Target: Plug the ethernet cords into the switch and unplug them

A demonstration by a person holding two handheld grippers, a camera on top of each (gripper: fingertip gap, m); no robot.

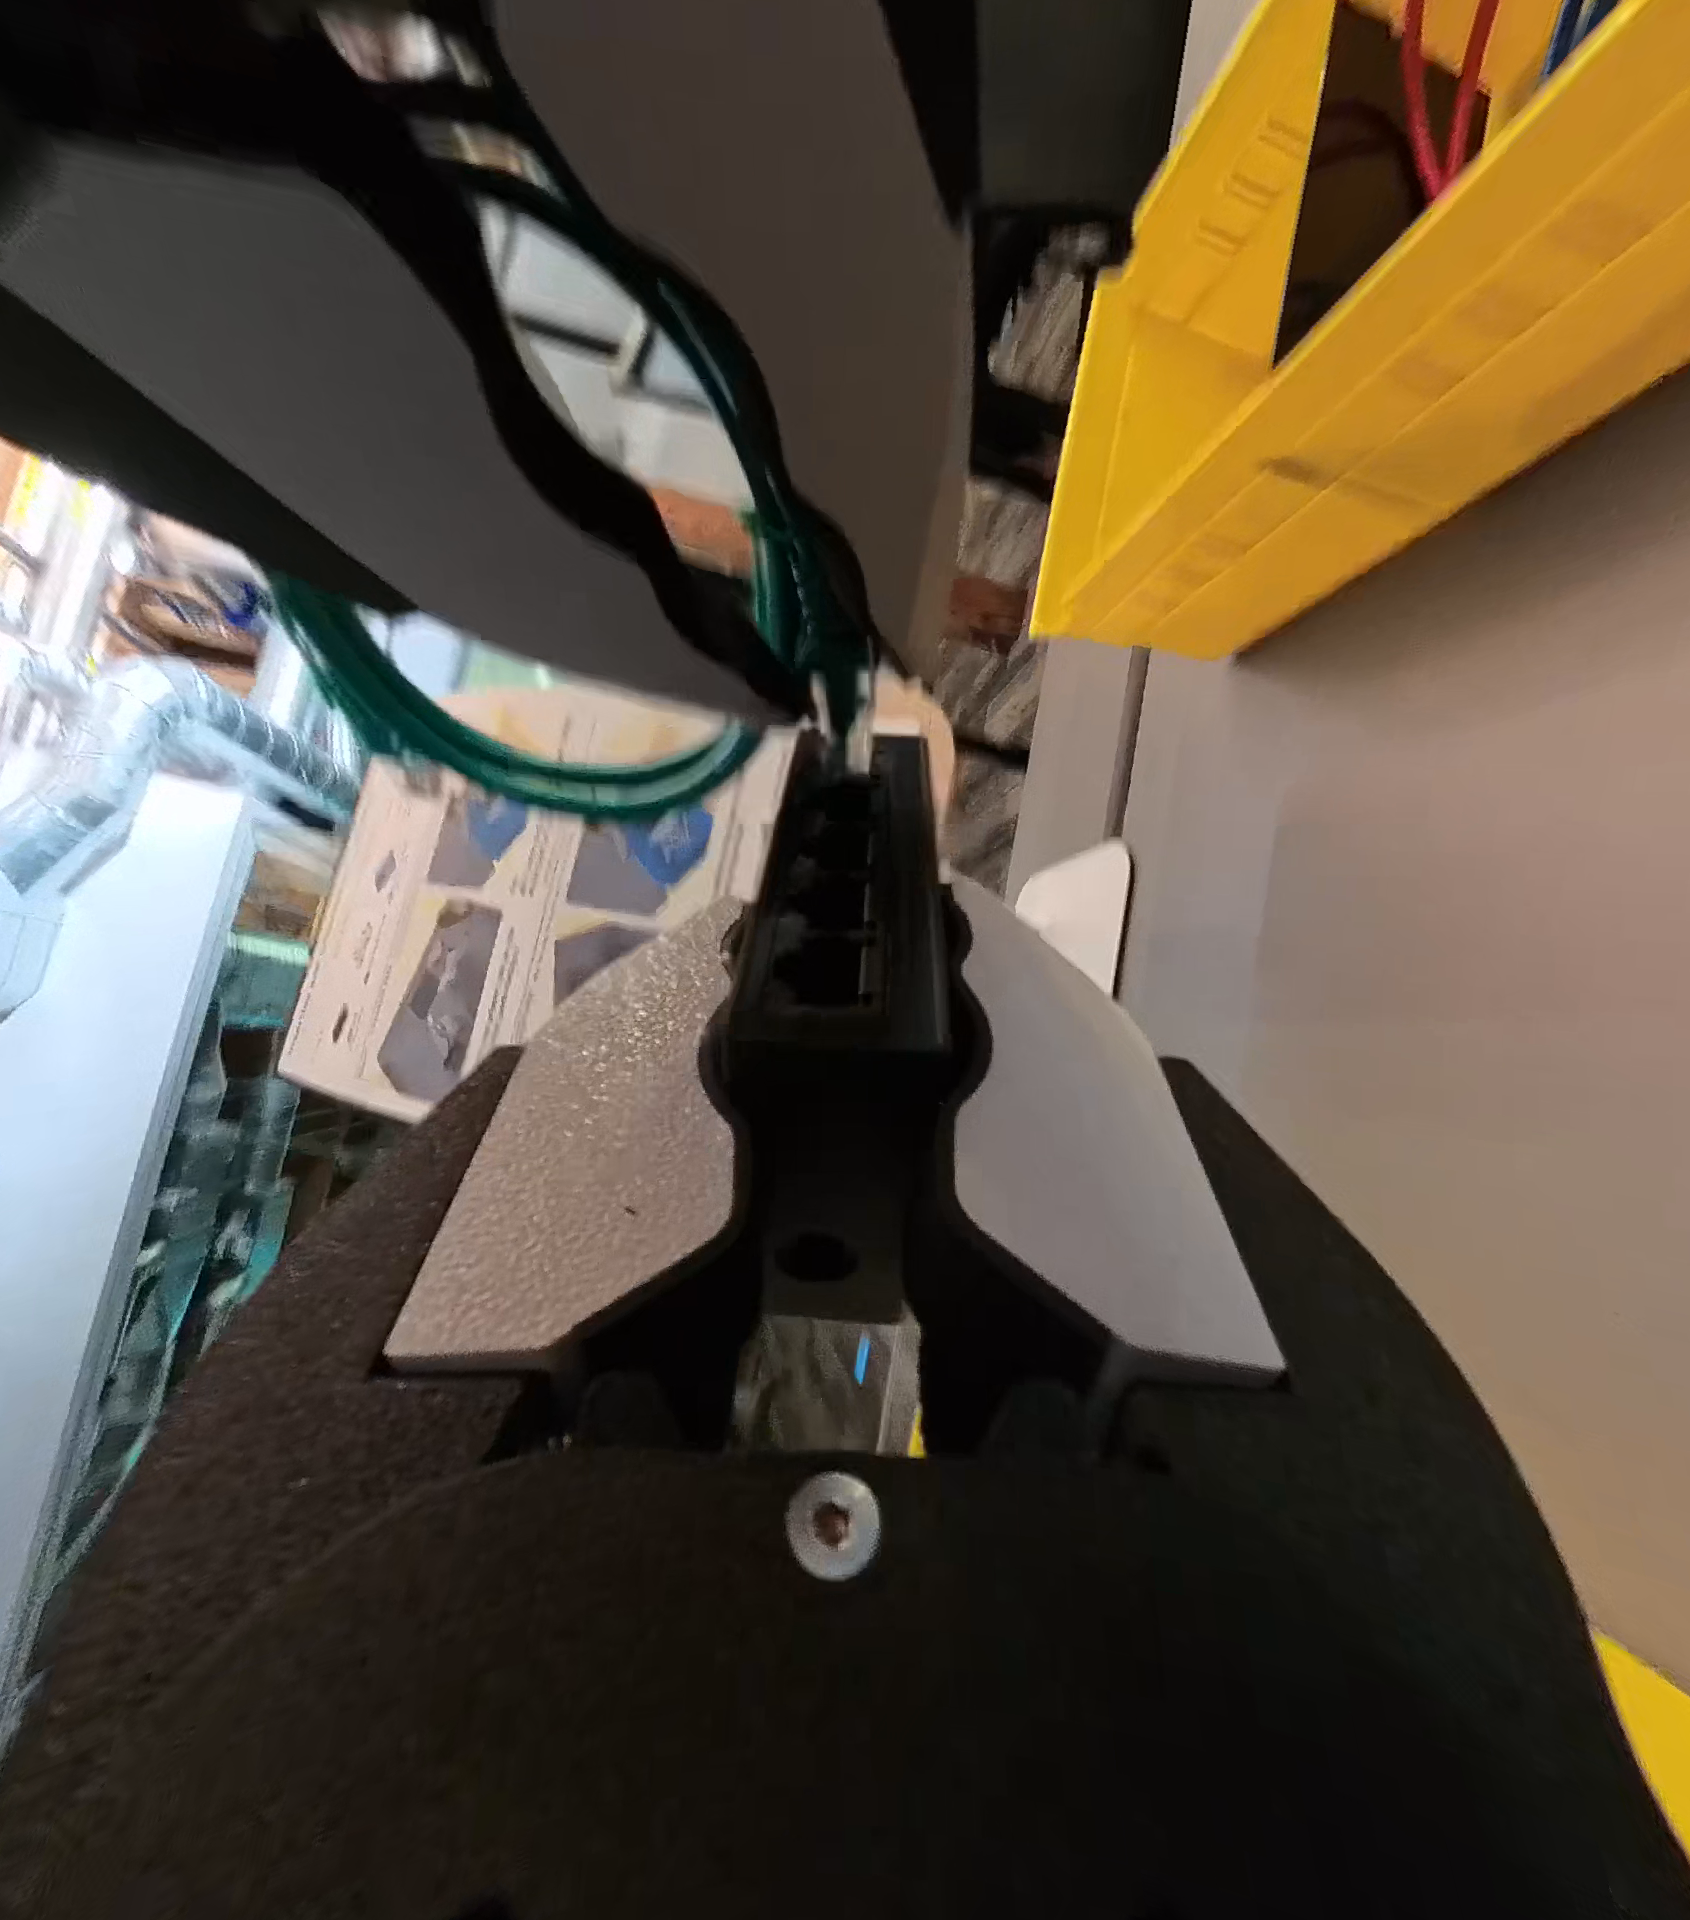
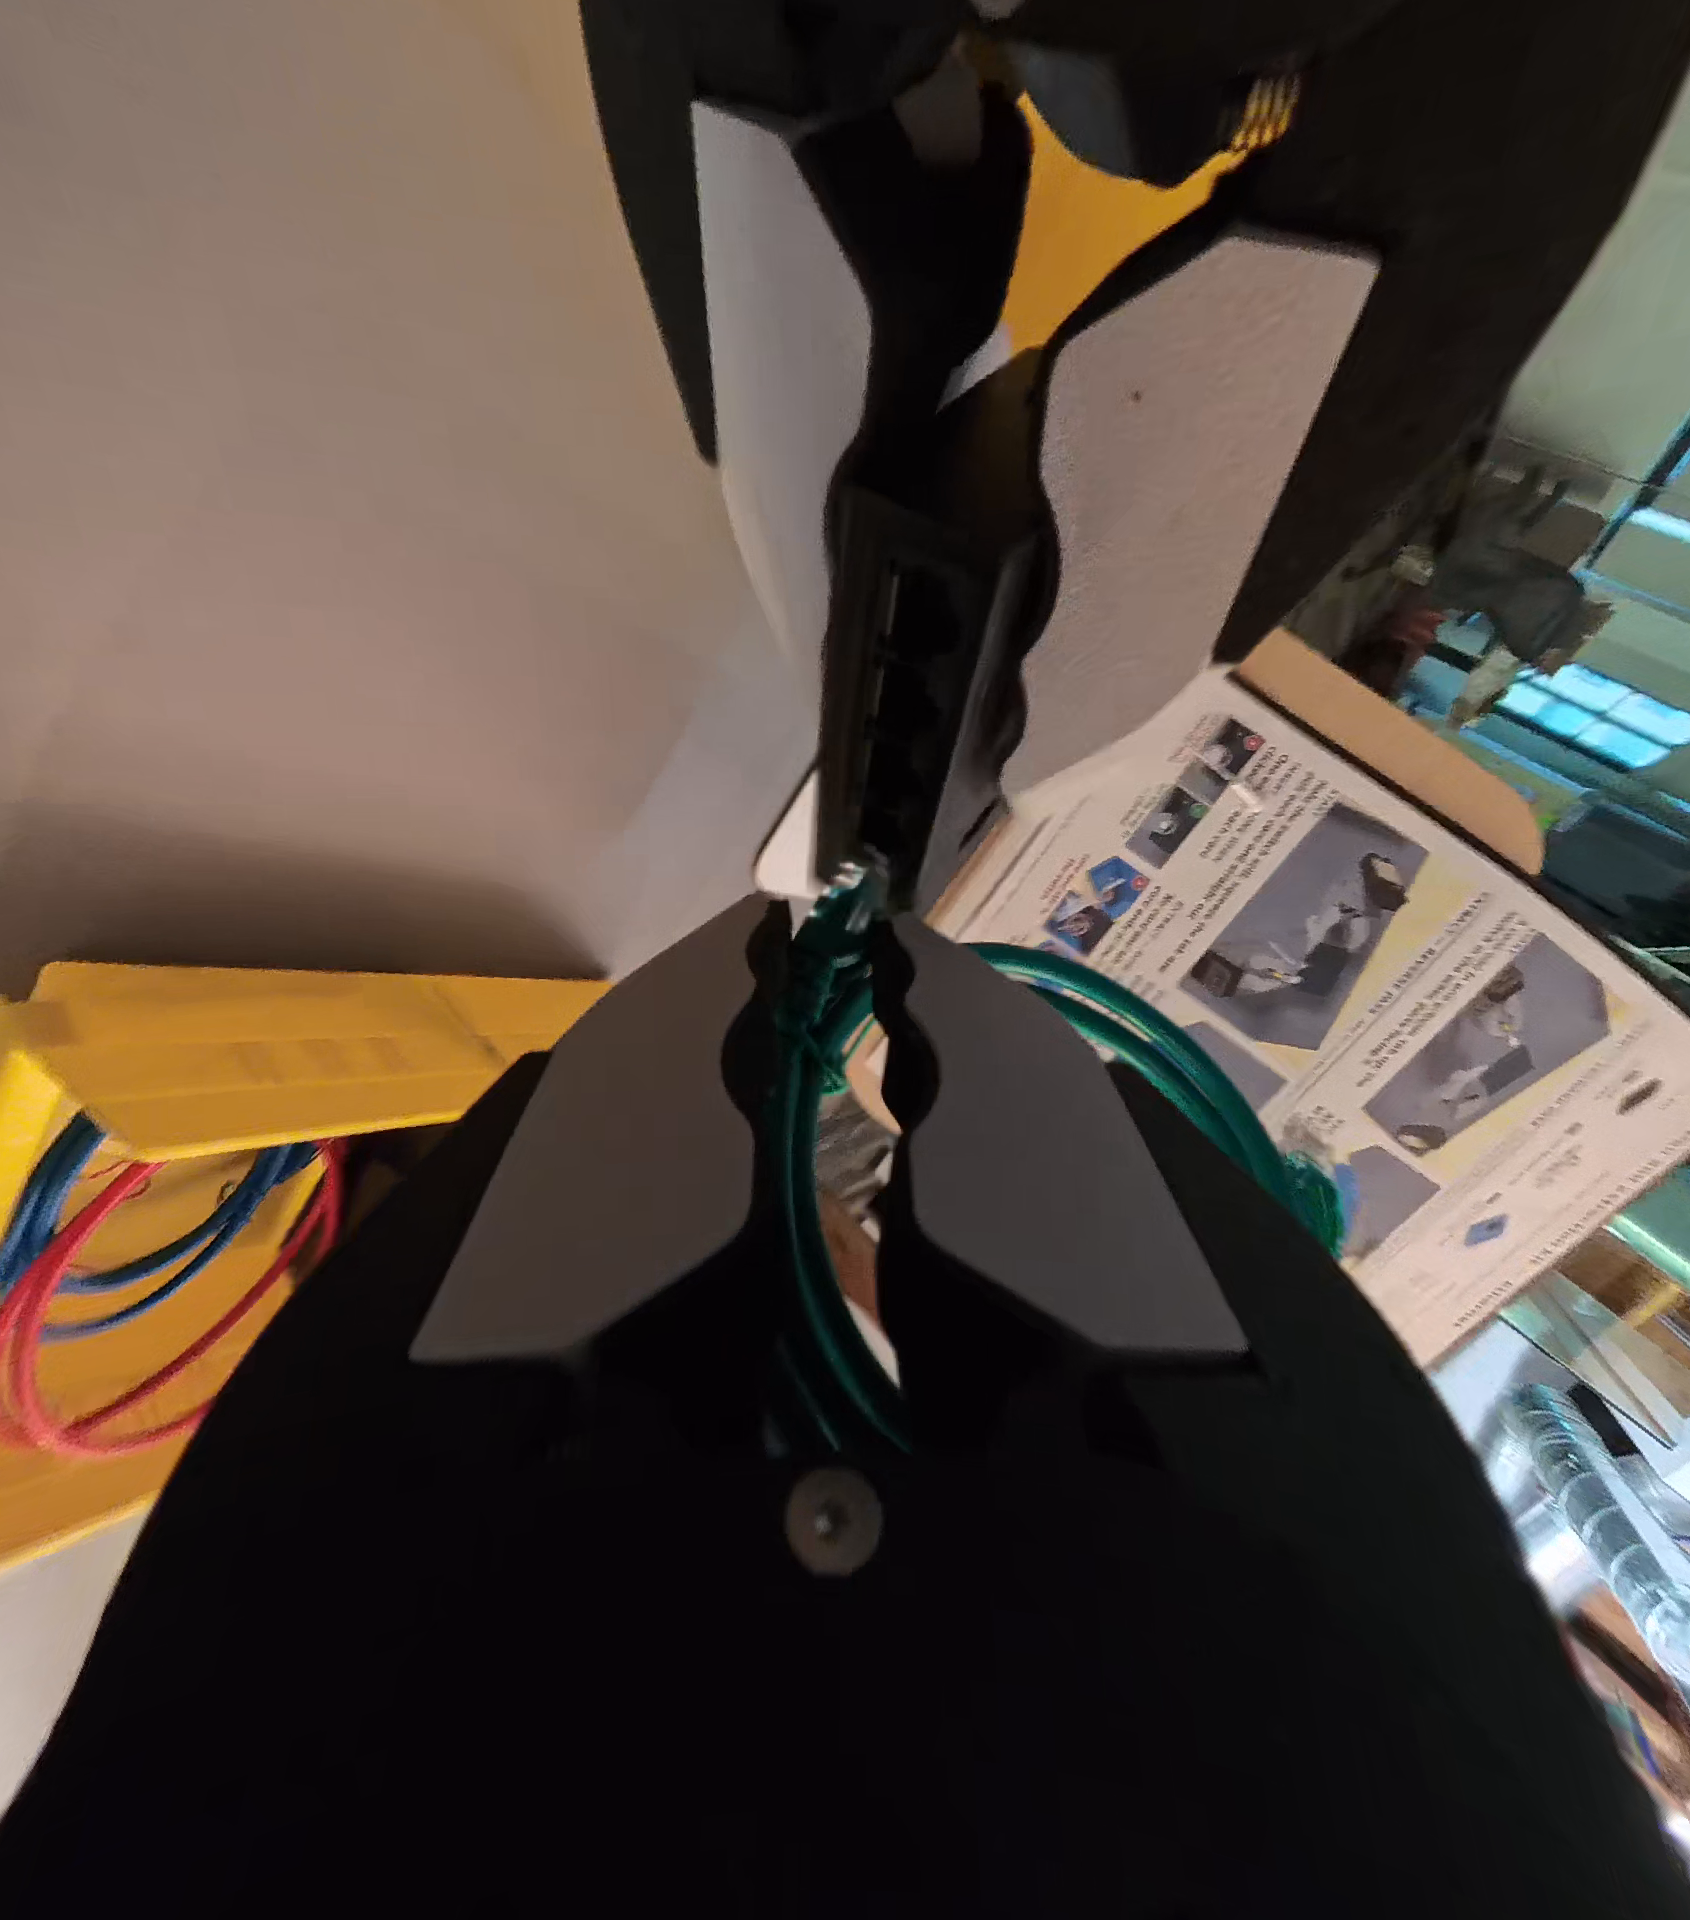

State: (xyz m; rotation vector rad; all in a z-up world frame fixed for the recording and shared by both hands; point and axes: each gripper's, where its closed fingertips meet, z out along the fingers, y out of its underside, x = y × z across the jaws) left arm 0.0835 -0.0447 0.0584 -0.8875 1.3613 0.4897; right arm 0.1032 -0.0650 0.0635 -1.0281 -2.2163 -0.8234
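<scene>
A: On the grey tabletop (image 2: 197, 520), what carries writing?
B: A printed instruction sheet (image 2: 1392, 1039) with photos and text lines, lying flat; I leave its words out.
A: And containers?
B: A ribbed yellow plastic bin (image 2: 145, 1091) holds looped red cords (image 2: 41, 1382) and blue cords (image 2: 51, 1195).
A: The switch?
B: The black box-shaped switch (image 1: 846, 935), ports in a row, is pinched between the left gripper (image 1: 846, 997) and its textured grey pads.
A: The other tool?
B: The right gripper (image 2: 825, 977) is clamped on the green ethernet cord (image 2: 810, 1122) just behind its clear plug (image 2: 856, 899), which sits at the switch's end port; whether seated, I cannot tell.
</scene>
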